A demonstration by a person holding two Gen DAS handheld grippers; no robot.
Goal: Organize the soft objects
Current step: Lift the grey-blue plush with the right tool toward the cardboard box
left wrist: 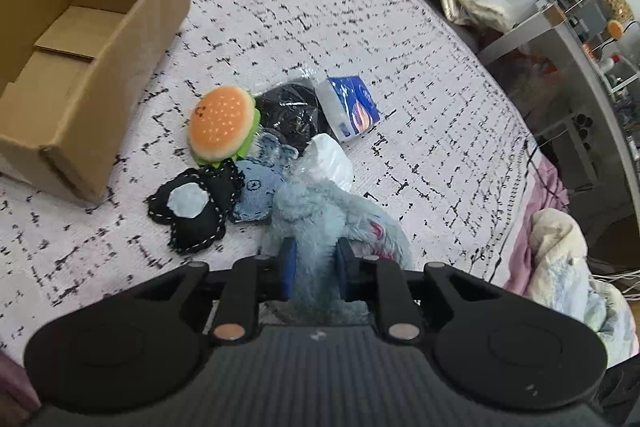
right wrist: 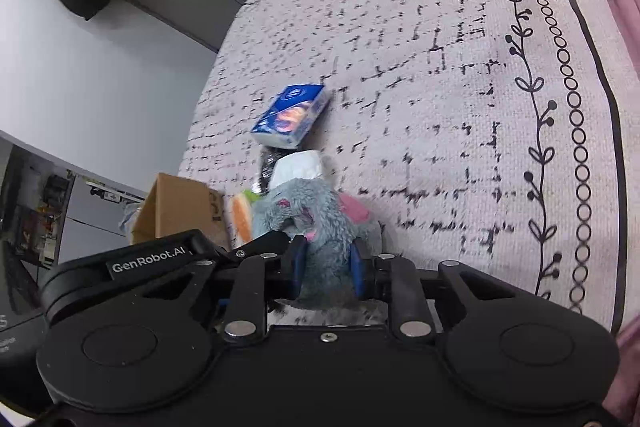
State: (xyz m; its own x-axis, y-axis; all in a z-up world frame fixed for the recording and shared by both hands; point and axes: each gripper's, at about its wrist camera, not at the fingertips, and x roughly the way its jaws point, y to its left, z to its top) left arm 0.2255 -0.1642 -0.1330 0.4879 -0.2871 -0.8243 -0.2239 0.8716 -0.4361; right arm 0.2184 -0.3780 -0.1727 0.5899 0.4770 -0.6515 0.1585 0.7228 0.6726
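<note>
While both my left gripper [left wrist: 316, 263] and right gripper [right wrist: 328, 267] pinch the grey plush [left wrist: 320, 211] on the bedspread [left wrist: 400, 47], the cardboard box [left wrist: 80, 39] lies up-left, nearer my left

1. We read "GenRobot.AI" in white letters on a black label plate on the left gripper [right wrist: 298, 247], which shows at the lower left of the right wrist view.
2. We see print on the blue tissue pack [right wrist: 290, 115], which lies on the bedspread [right wrist: 420, 67] towards its far edge; the print is too blurred to read in either view.
3. We see dark marks on the side of the cardboard box [right wrist: 180, 205] in the right wrist view; we cannot tell what they say.
4. We find no other legible text, numbers or signs.
</note>
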